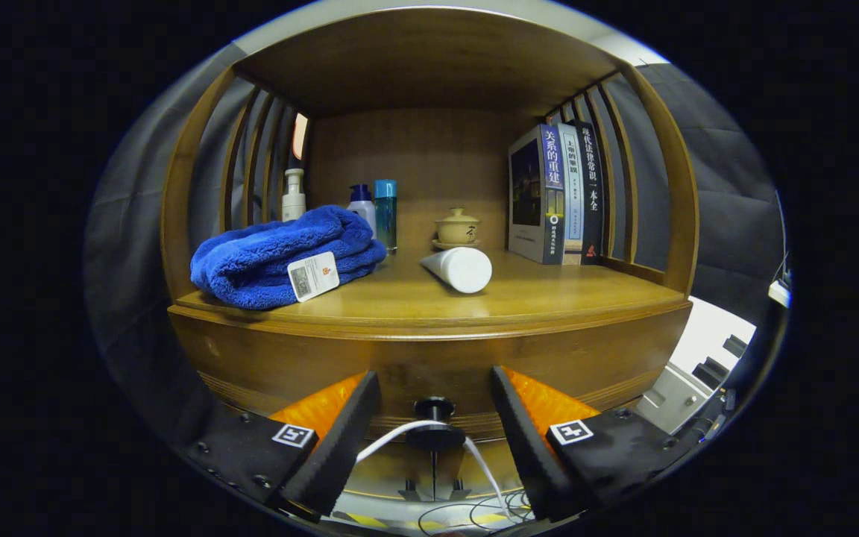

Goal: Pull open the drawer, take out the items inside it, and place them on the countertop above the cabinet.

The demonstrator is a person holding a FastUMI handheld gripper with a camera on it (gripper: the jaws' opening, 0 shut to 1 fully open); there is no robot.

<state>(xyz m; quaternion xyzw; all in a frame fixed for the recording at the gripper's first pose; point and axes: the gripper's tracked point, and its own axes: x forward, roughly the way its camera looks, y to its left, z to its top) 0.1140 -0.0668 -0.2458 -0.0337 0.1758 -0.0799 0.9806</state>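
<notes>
The wooden cabinet's drawer front faces me, just under the countertop. Its dark round knob sits in the gap between my fingertips, with neither finger touching it. My gripper is open and holds nothing. On the countertop, a folded blue towel with a white tag lies to the left. A white tube lies on its side near the middle. I cannot see inside the drawer.
Three bottles stand behind the towel, and a lidded tea cup stands at the back. Three books stand upright on the right. Slatted wooden sides and a top enclose the shelf. A white cable loops below the knob.
</notes>
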